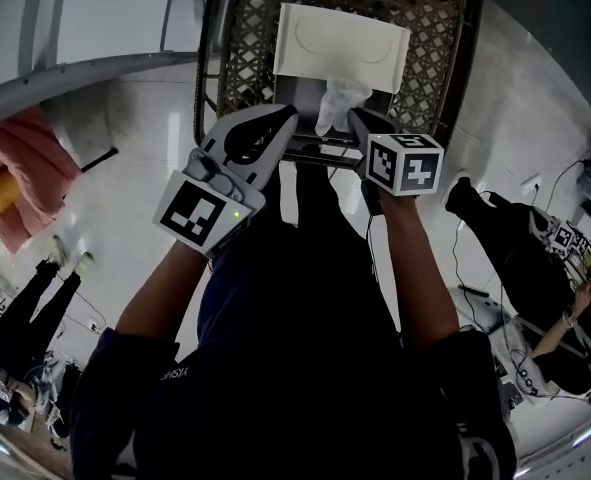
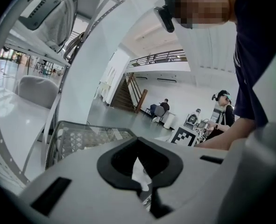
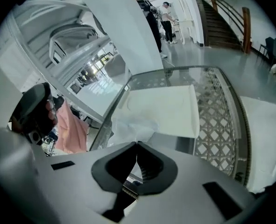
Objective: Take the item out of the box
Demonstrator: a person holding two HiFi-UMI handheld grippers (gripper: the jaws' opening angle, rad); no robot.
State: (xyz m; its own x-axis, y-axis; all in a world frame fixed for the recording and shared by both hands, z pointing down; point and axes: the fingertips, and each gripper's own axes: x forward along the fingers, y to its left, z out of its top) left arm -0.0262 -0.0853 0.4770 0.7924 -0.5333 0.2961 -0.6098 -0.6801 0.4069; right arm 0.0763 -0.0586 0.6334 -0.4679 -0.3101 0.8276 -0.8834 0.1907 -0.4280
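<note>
Item point(image 1: 335, 103) partly out of box point(image 1: 341, 50), top centre.
Right gripper point(image 3: 137, 144) pinches it, left gripper point(image 2: 138, 140) clenched at the box; next I lift it clear.

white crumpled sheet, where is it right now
In the head view the white crumpled sheet is at top centre, sticking up from the open white box in the lattice basket, its lower end pinched in the right gripper.
</note>
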